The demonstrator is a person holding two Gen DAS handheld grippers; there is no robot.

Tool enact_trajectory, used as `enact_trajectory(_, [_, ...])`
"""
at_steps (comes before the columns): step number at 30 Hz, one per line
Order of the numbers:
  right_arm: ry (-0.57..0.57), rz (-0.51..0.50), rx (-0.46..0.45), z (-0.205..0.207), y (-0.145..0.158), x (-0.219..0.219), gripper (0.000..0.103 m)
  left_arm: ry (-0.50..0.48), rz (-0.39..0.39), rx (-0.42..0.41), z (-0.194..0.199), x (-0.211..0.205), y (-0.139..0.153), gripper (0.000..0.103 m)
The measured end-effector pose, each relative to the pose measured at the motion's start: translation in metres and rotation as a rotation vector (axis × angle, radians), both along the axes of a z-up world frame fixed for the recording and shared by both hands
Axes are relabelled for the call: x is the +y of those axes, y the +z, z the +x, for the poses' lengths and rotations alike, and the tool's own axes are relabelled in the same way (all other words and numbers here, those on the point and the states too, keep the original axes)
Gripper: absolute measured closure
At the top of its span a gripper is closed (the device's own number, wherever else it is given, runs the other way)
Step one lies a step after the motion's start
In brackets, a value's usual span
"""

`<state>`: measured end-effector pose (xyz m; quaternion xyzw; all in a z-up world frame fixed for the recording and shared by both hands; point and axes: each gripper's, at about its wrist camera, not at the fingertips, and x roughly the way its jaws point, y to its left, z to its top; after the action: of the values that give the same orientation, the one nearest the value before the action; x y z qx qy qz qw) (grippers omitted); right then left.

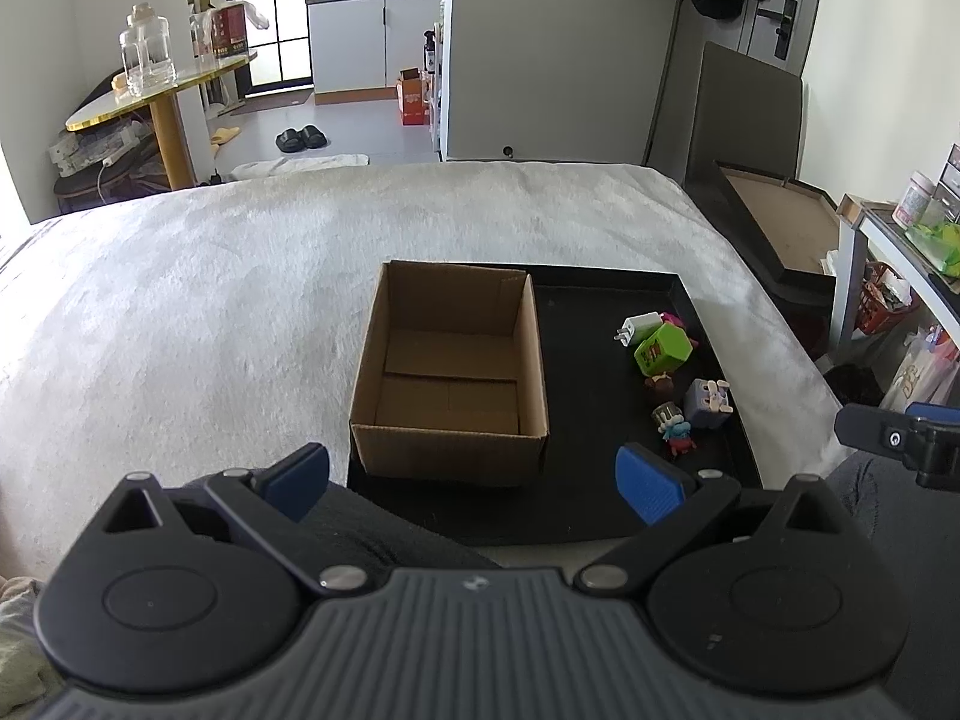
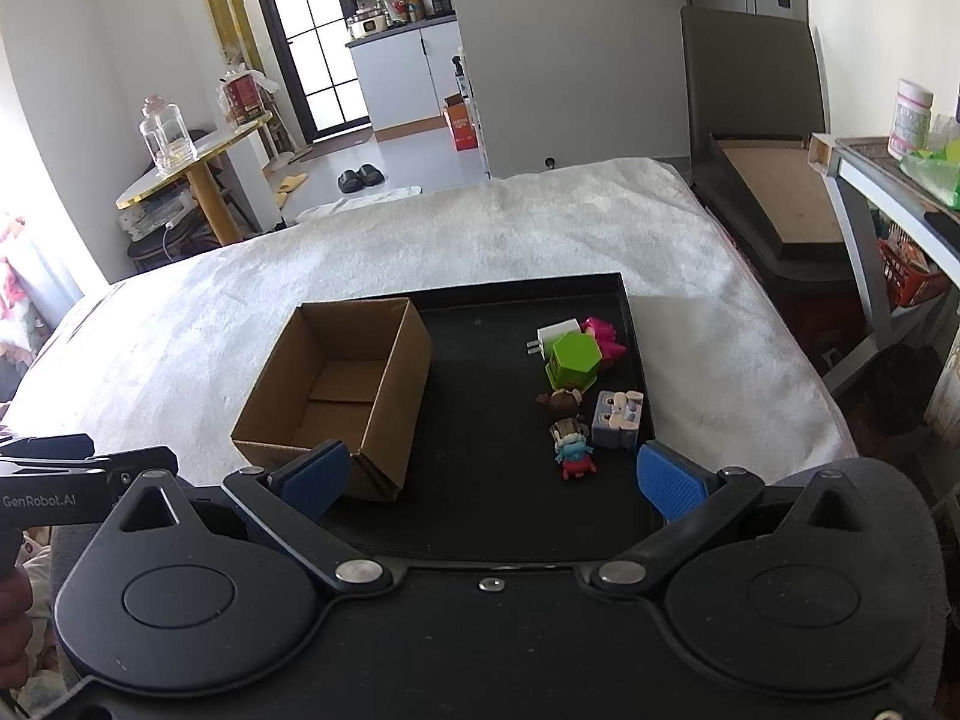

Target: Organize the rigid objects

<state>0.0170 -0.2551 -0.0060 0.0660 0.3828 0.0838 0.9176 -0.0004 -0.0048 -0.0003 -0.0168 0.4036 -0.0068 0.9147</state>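
An empty open cardboard box [image 1: 450,372] [image 2: 336,396] stands on the left part of a black tray [image 1: 588,480] [image 2: 480,360] on a white bed. On the tray's right side lie several small items: a white charger [image 1: 637,327] [image 2: 555,336], a green hexagonal toy [image 1: 663,350] [image 2: 573,360], a pink toy [image 2: 603,336], a lilac cube [image 1: 708,402] [image 2: 618,417], a brown figurine [image 2: 561,402] and a blue-red figurine [image 1: 678,435] [image 2: 573,453]. My left gripper [image 1: 474,477] is open and empty before the box. My right gripper [image 2: 492,477] is open and empty at the tray's near edge.
The white fluffy bedspread [image 1: 210,300] surrounds the tray. A dark framed board [image 1: 780,222] leans beside the bed on the right, next to a shelf with jars [image 2: 912,120]. A round table with glass jars [image 1: 150,78] stands at the far left.
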Motion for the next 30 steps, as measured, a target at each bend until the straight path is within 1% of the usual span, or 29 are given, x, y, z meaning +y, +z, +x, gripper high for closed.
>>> enact_trajectory(3, [-0.001,0.007,0.013,0.002,-0.007,0.000,0.000,0.003,-0.003,0.009,0.004,0.002,-0.006,0.002])
enact_trajectory(8, [-0.021,0.012,0.006,0.006,-0.014,-0.002,0.000,0.024,-0.027,0.004,0.010,0.011,-0.013,0.002])
enact_trajectory(12, [-0.040,0.005,-0.023,0.013,-0.023,-0.005,0.000,0.022,-0.011,-0.012,0.019,0.015,-0.018,0.002])
enact_trajectory(17, [-0.053,0.019,-0.020,0.028,-0.038,-0.009,0.000,0.034,-0.026,-0.011,0.034,0.022,-0.024,0.002])
enact_trajectory(22, [-0.080,0.031,-0.024,0.039,-0.049,-0.012,0.000,0.040,-0.015,-0.001,0.051,0.028,-0.030,0.002])
enact_trajectory(30, [-0.095,0.060,-0.008,0.058,-0.067,-0.018,0.004,0.074,-0.026,0.022,0.077,0.043,-0.043,0.003])
